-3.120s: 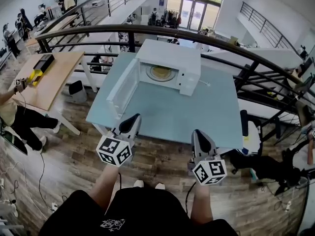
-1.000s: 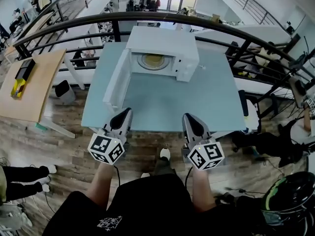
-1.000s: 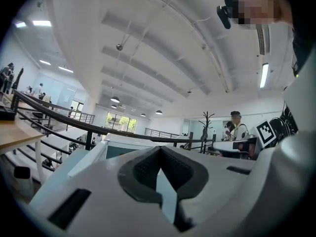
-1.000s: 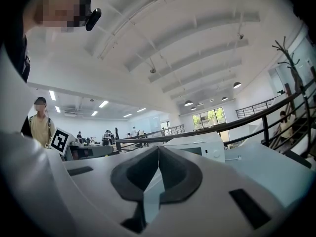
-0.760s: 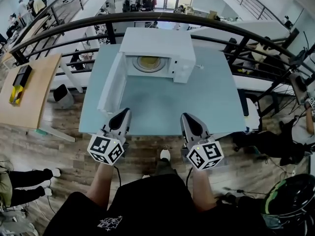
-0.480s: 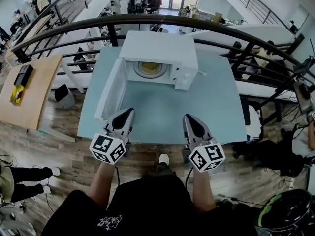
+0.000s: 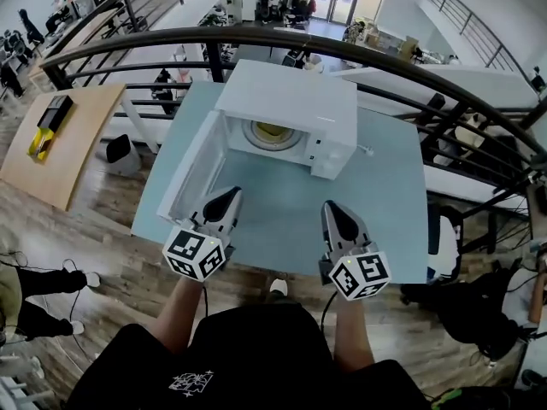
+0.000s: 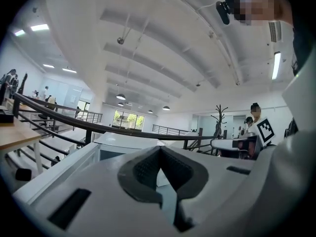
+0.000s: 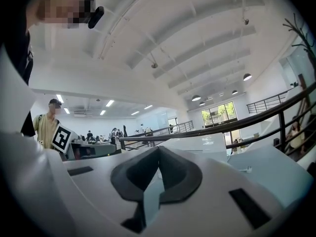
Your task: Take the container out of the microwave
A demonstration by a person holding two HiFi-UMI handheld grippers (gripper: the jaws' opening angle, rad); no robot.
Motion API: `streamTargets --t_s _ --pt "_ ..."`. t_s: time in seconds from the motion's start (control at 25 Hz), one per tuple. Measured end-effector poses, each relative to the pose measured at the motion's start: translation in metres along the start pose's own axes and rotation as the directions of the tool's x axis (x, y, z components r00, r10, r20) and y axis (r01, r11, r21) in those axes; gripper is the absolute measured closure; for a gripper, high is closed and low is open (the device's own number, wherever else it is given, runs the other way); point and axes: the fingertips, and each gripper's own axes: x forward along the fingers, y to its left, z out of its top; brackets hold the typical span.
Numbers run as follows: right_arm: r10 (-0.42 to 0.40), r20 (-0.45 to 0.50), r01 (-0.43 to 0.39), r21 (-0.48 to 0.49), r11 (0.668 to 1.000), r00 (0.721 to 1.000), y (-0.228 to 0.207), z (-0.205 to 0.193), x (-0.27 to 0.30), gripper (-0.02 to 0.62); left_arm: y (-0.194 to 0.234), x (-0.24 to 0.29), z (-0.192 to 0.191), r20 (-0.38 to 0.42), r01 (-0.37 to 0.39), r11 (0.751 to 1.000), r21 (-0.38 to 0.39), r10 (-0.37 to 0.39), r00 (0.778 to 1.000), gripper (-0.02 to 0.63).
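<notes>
A white microwave (image 7: 286, 109) stands at the far side of a light blue table (image 7: 389, 203), its door (image 7: 190, 173) swung open to the left. Inside sits a round container (image 7: 272, 132) with something yellow in it. My left gripper (image 7: 227, 199) hangs over the table's near edge, just right of the open door, jaws shut and empty. My right gripper (image 7: 334, 210) is level with it, in front of the microwave's control side, also shut and empty. Both are well short of the cavity. In the left gripper view, the left gripper (image 8: 159, 152) points at the microwave (image 8: 126, 141).
A black railing (image 7: 256, 37) curves behind the table, with a drop to a lower floor beyond it. A wooden table (image 7: 60, 139) stands to the left. A black chair (image 7: 444, 229) sits at the right. A power cord (image 7: 366, 150) trails from the microwave's right side.
I have come closer to the table; the microwave looks larger and nearer. Both grippers now reach over the table's near edge, still shut. The door stays open.
</notes>
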Motion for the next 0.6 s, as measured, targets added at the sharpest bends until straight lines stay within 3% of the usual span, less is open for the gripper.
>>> streamTargets --t_s 0.6 --pt "0.096 -0.041 -0.095 0.037 0.995 0.995 -0.068 -0.012 0.036 0.589 0.003 0.067 -0.024 -0.022 -0.115 0.991 -0.072 0.114 0.993 0.599"
